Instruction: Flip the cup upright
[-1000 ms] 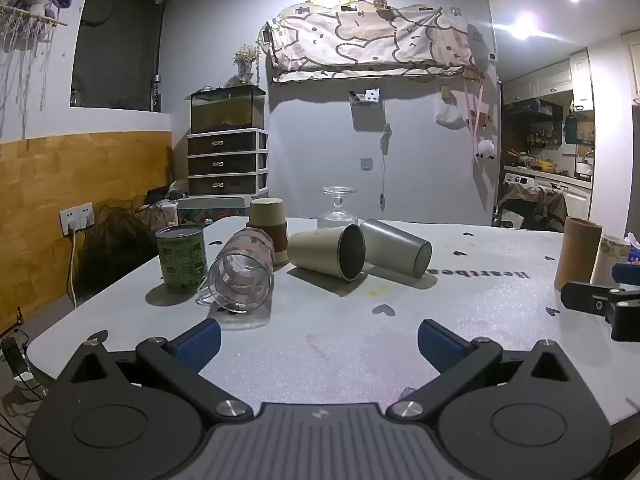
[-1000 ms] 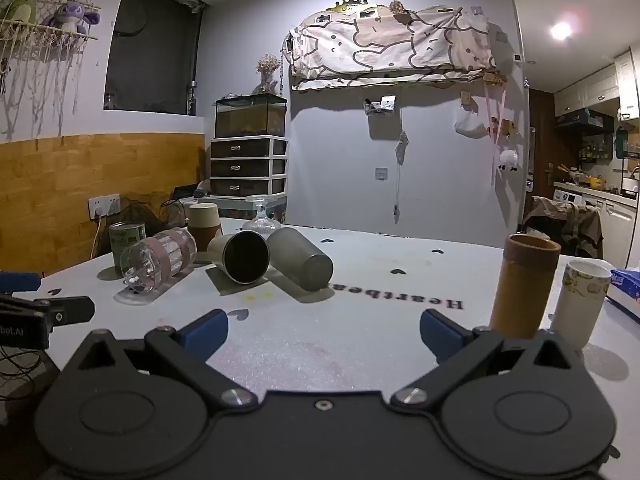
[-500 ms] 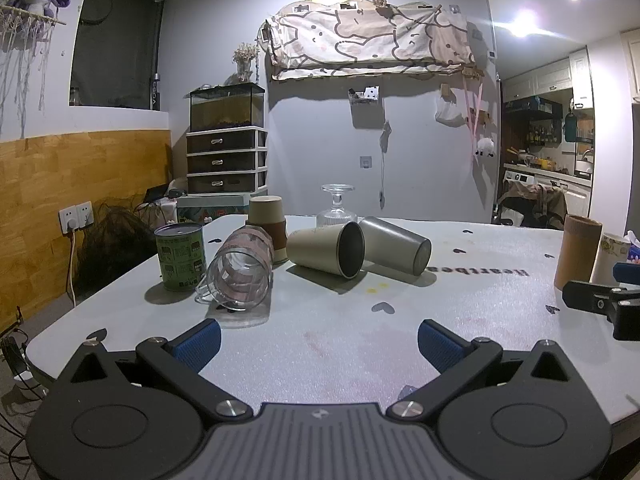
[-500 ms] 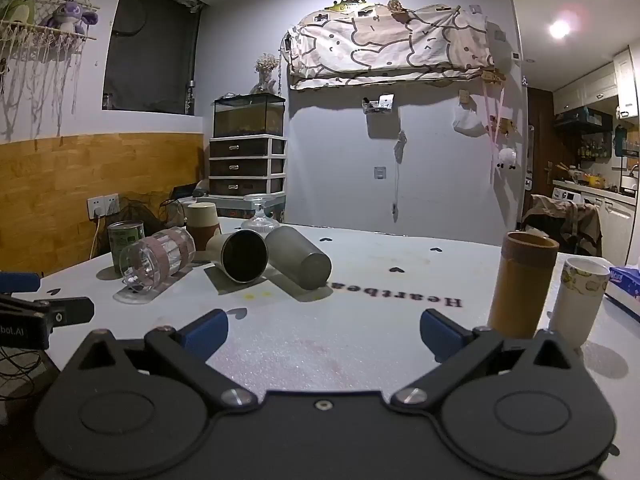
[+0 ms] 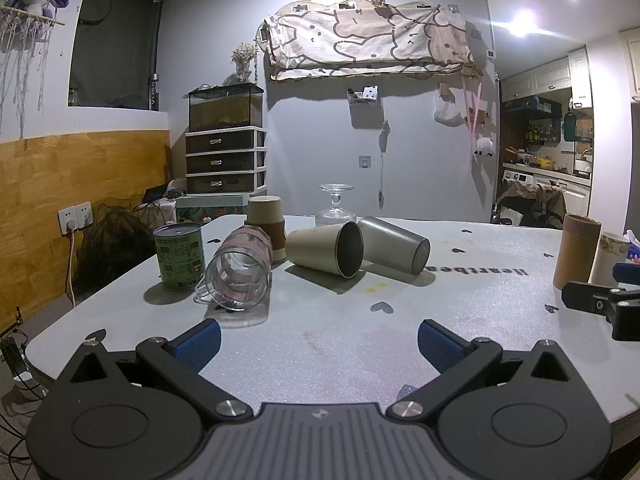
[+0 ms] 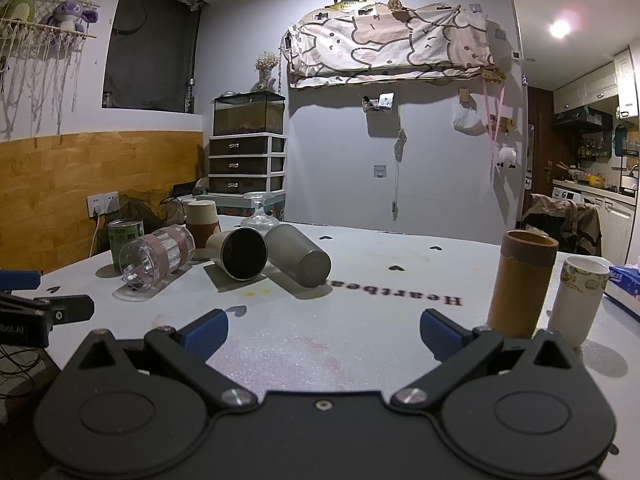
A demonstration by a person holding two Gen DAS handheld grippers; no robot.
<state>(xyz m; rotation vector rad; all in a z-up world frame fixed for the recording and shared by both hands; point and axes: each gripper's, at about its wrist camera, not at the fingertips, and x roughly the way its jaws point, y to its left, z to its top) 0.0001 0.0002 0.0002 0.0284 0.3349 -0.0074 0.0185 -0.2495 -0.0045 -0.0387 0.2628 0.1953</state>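
Nothing on the table (image 5: 460,312) is seen to have shifted since the earlier frames; both grippers are held where they were, low at the near edge.

Left gripper (image 5: 318,338): blue fingers spread wide, nothing between them. Right gripper (image 6: 324,330): likewise parted and empty.

Cups on their sides, grouped left of centre:
- clear glass mug (image 5: 239,270) with a pink band, mouth turned toward the near edge, just beside a green tin (image 5: 179,256) that stands upright.
- beige tumbler (image 5: 326,254), dark mouth facing the cameras.
- grey tumbler (image 5: 394,249), base toward the cameras, touching the beige one.

Behind them, an inverted paper cup (image 5: 265,220) with a brown sleeve and an upturned glass goblet (image 5: 336,208) are noted.

At the right side, a tall brown cylinder (image 6: 522,282) and a white paper cup (image 6: 578,298) are set upright, close together, near the right gripper's right finger. A tissue pack (image 6: 624,286) lies near the right edge.

Bare tabletop is left between the grippers and the lying cups, and across the middle around the printed lettering (image 6: 396,292).
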